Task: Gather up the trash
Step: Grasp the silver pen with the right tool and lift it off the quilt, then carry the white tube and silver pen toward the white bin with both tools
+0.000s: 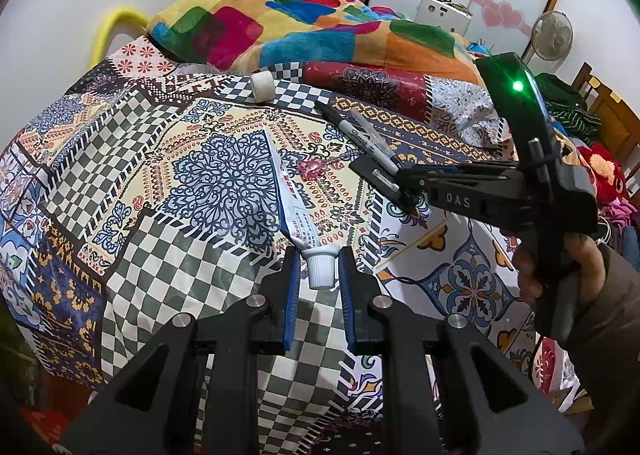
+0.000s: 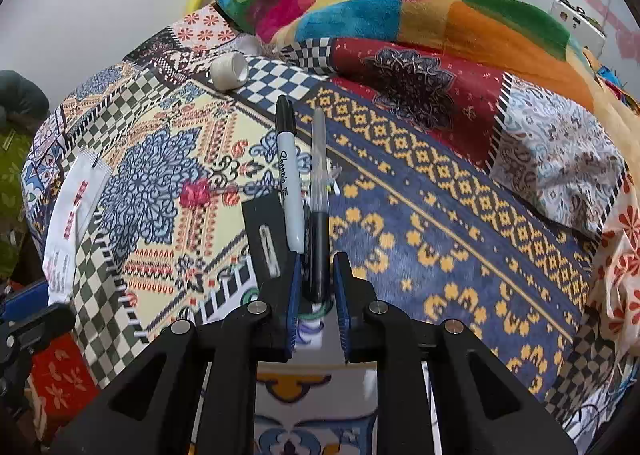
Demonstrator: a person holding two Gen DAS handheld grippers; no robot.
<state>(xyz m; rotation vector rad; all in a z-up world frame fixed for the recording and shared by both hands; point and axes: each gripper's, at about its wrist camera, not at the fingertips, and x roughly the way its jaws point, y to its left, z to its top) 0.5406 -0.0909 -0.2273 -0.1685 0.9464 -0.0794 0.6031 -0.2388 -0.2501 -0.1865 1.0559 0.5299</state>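
A flattened white toothpaste tube (image 1: 294, 211) lies along the patterned bedsheet (image 1: 168, 263). My left gripper (image 1: 319, 275) is shut on its white cap, and the tube (image 2: 72, 215) also shows at the left of the right wrist view. My right gripper (image 2: 317, 283), held by a hand (image 1: 560, 267), is shut on a black-capped marker (image 2: 289, 175) and a clear pen (image 2: 319, 191). Both stick out forward side by side. A flat black piece with a white slot (image 2: 262, 239) lies against its left finger. The right gripper (image 1: 404, 183) hangs right of the tube.
A white tape roll (image 1: 263, 84) rests at the far side of the sheet, and a pink wrapper (image 1: 310, 168) lies between tube and marker. A bright patchwork blanket (image 1: 280, 23) is heaped at the back. A fan (image 1: 554, 35) and clothes (image 1: 568, 111) stand at the right.
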